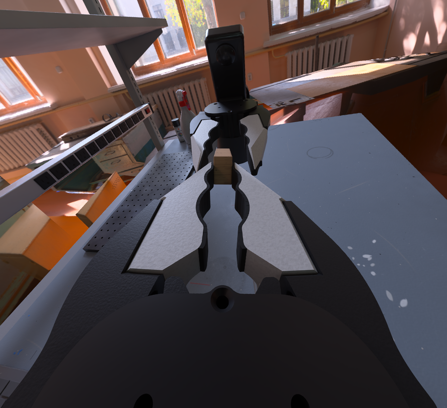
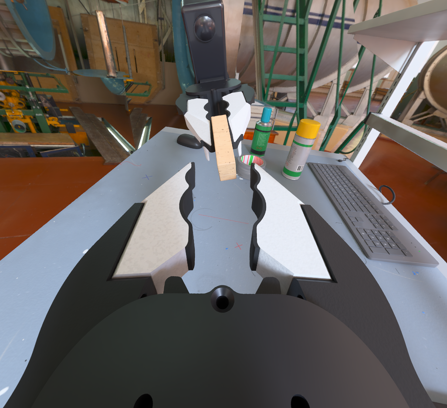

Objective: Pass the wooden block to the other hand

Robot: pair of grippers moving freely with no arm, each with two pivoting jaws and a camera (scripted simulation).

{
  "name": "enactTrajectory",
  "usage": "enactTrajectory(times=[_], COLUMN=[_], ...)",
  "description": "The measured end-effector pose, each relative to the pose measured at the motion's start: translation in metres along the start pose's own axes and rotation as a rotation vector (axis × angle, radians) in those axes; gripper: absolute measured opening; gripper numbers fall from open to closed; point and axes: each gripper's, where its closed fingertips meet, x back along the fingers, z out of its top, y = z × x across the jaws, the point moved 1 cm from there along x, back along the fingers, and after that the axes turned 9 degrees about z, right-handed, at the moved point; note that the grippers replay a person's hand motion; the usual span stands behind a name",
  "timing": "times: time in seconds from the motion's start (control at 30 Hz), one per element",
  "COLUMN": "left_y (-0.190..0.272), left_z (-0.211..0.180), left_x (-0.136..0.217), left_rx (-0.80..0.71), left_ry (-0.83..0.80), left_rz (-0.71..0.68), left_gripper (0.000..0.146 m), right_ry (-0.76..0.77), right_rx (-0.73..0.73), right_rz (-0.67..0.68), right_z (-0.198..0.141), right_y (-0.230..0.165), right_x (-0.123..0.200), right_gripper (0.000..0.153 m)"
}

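Plainly, my left gripper [image 1: 222, 174] clamped the pale, stiff, light rectangular wooden block [image 1: 222, 168] near one end; my right gripper [image 2: 222, 166] gaped empty, the free end [image 2: 226, 169] just ahead of its jaws.

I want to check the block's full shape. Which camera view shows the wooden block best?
The right wrist view: the wooden block shows its whole long side there. The left wrist view shows only its end, clamped between the left hand-held gripper fingertips.
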Motion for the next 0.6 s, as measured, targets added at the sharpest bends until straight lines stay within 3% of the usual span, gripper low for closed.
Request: enactTrajectory(times=[0.27,0.37,0.47,0.6], left_y=[-0.013,-0.021,-0.028,-0.037], left_z=[0.0,0.0,0.0,-0.005], left_x=[0.008,0.016,0.023,0.031], left_rx=[0.027,0.026,0.024,0.039], left_ry=[0.04,0.064,0.106,0.164], left_rz=[0.095,0.135,0.166,0.211], left_gripper=[0.013,0.013,0.013,0.013], right_ry=[-0.067,-0.245,-0.462,-0.638], right_rx=[-0.026,-0.033,-0.085,-0.195], right_rz=[-0.097,-0.153,-0.206,-0.189], right_z=[-0.007,-0.029,-0.063,-0.11], right_y=[0.013,0.013,0.007,-0.011], right_x=[0.011,0.023,0.035,0.041], right_gripper=[0.057,0.069,0.096,0.106])
